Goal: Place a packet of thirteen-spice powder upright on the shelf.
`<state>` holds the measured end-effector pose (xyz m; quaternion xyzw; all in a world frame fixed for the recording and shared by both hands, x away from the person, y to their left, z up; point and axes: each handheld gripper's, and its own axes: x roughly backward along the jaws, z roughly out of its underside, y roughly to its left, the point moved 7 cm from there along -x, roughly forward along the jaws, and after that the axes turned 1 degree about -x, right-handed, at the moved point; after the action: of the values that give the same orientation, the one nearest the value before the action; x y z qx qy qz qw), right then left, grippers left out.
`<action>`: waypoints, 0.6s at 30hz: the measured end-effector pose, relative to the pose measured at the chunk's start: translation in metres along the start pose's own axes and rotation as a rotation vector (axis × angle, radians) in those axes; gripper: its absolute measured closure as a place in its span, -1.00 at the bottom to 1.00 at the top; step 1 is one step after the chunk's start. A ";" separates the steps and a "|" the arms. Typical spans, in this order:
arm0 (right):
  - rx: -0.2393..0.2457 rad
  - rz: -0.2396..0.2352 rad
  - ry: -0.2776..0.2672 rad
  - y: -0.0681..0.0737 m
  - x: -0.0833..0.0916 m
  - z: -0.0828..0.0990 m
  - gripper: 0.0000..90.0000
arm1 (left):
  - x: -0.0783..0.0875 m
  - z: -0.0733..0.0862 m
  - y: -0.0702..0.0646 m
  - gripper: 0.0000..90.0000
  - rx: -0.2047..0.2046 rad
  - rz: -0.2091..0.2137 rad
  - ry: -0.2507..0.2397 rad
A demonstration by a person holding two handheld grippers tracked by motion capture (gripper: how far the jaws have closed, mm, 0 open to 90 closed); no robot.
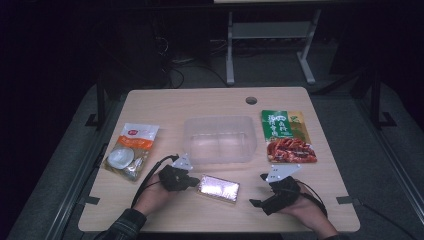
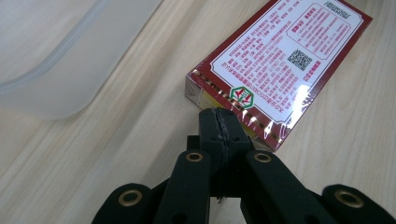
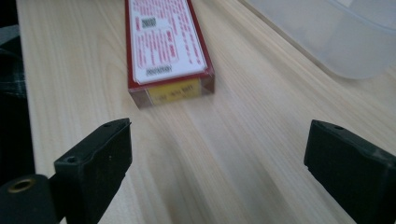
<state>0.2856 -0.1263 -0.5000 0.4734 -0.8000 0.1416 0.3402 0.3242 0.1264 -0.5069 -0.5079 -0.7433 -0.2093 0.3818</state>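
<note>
A: Left gripper (image 2: 219,122), jaws pressed together with nothing between them, tips right up against the near end of the red box (image 1: 218,188). Reads as a nudge, not a pick-up.

B: And the right gripper (image 3: 217,154)?

A: Jaws spread wide, nothing in them. It sits on the desk (image 1: 165,105) facing the box's other short end, a little apart from it.

B: Risks?

A: Main one: the closed tips meet the box near one corner of its end face, so a push would likely spin it rather than slide it straight. It could then swing off the line between the right gripper's jaws. Second: the wrapper is glossy film, so the tips may skate off the edge and ride up over the top. Third: a hard shove could send the box into the right gripper, or toward the clear container (image 1: 220,139) just behind it.

B: Box itself?

A: Flat, rectangular, dark red border with a gold-patterned edge. White label panel full of small red print, a QR code, and a green-and-red hexagon mark near the left gripper's end. Yellow end face in the right gripper view. Shrink-wrapped, catching glare. It lies flat at the front middle of the desk, between the two grippers.

B: Anything else about?

A: An orange-and-white packet (image 1: 131,150) at far left and a green-and-red packet (image 1: 287,136) at right, both well apart from the work.
</note>
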 end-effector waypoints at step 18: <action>0.046 -0.090 0.042 0.018 -0.024 -0.028 -0.71 | 0.035 0.024 0.009 0.18 0.068 0.001 -0.062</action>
<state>0.2897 -0.0863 -0.4937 0.5135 -0.7672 0.1543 0.3519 0.3176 0.1676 -0.4956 -0.5012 -0.7612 -0.1680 0.3758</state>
